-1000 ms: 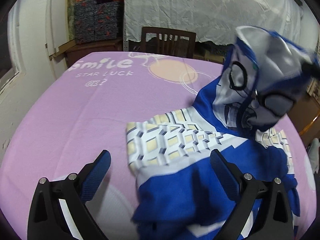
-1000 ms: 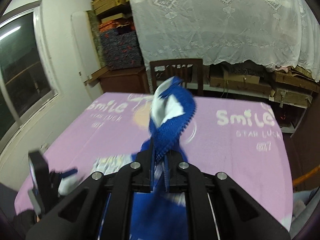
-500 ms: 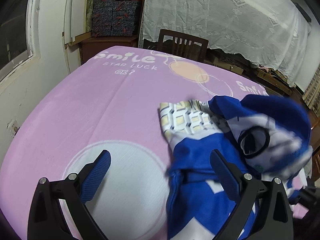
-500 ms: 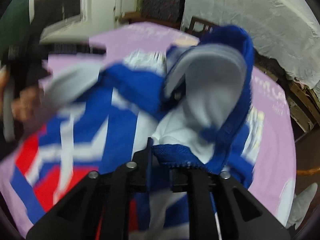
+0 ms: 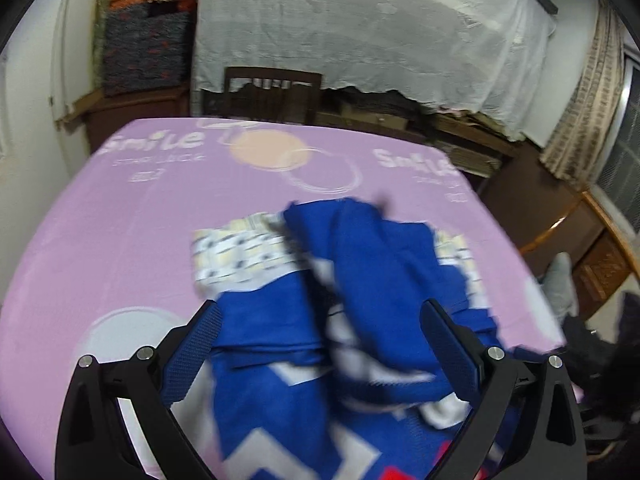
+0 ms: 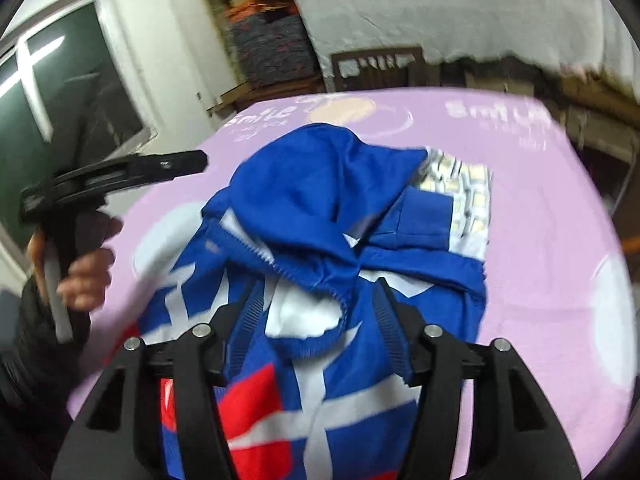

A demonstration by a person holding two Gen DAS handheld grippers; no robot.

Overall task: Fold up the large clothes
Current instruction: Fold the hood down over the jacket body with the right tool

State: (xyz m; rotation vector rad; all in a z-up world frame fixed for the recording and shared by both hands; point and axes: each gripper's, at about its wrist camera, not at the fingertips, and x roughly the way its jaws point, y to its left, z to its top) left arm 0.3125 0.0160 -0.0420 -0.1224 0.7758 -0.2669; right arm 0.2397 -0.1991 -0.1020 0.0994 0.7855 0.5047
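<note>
Step in hand: release after a fold. One garment [image 6: 320, 216], a blue hooded jacket with white and red stripes and a yellow-grey patterned panel, lies bunched on the pink-covered worktop [image 6: 552, 240], its hood thrown forward over the body. Right tool [image 6: 320, 320]: jaws have just been opening and now stand partly apart; the hood's rim lies between them, but the pads do not press on it. Left tool [image 5: 320, 344]: jaws wide, empty, hovering above the near part of the jacket; a hand [image 6: 84, 276] grips its handle. Judgement: fold untidy; next move calls for a fresh grip on a side edge or sleeve to square the bundle. Count: garments one, tools two, chairs one [image 5: 272, 94].
</note>
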